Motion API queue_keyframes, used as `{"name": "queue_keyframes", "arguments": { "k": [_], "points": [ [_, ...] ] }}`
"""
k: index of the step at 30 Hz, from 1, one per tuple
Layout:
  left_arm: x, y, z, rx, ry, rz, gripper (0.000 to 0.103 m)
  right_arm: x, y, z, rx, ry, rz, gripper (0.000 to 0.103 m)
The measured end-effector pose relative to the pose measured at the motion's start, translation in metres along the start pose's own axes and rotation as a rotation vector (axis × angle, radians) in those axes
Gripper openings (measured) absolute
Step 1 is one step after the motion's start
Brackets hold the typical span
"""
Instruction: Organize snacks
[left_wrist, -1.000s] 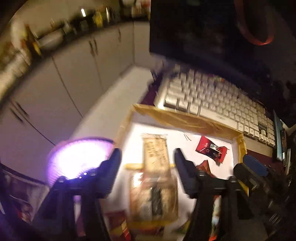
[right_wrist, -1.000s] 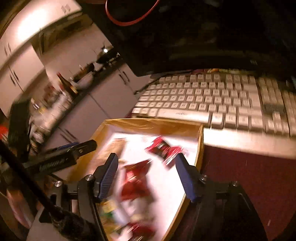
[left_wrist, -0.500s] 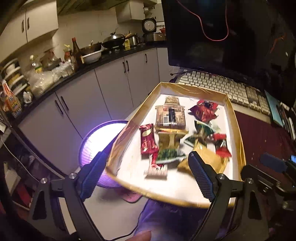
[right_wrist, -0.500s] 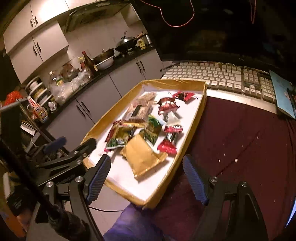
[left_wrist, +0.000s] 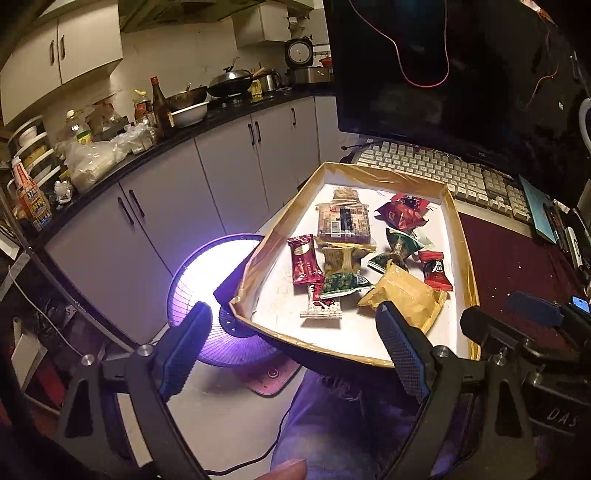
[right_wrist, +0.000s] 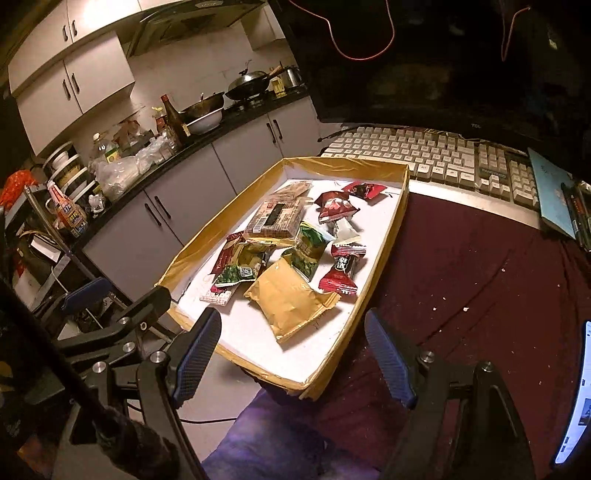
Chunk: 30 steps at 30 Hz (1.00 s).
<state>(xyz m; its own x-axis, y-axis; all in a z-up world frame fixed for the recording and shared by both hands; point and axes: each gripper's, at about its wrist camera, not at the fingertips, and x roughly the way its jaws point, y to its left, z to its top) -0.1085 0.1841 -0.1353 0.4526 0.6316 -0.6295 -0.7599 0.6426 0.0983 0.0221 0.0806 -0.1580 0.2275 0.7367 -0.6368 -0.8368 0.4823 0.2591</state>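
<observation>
Left wrist view: both grippers are now sitting back near the tray edge, having pulled off the snacks. Left gripper & right gripper are gaping wide, empty. Snacks are lying jumbled mid-tray, so sorting is prob. just starting.

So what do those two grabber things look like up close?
Each one is a black metal frame with silver screws. The left gripper and right gripper both have two fingers tipped with dark blue bumpy pads. White letters are printed on the black body at the left view's right edge.
</observation>
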Motion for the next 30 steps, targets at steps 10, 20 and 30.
{"name": "queue_keyframes", "arguments": {
  "k": [10, 20, 30],
  "points": [
    [0.002, 0.002, -0.003, -0.009, 0.014, 0.016, 0.09, 0.001, 0.0, -0.002, 0.013, 0.003, -0.011, 0.08],
    [0.006, 0.004, -0.005, -0.011, 0.027, 0.023, 0.09, 0.004, 0.004, 0.0, -0.01, -0.001, -0.056, 0.08],
    [0.017, 0.016, -0.003, -0.035, 0.044, 0.029, 0.09, 0.01, 0.011, 0.003, -0.047, -0.004, -0.103, 0.08]
  ]
}}
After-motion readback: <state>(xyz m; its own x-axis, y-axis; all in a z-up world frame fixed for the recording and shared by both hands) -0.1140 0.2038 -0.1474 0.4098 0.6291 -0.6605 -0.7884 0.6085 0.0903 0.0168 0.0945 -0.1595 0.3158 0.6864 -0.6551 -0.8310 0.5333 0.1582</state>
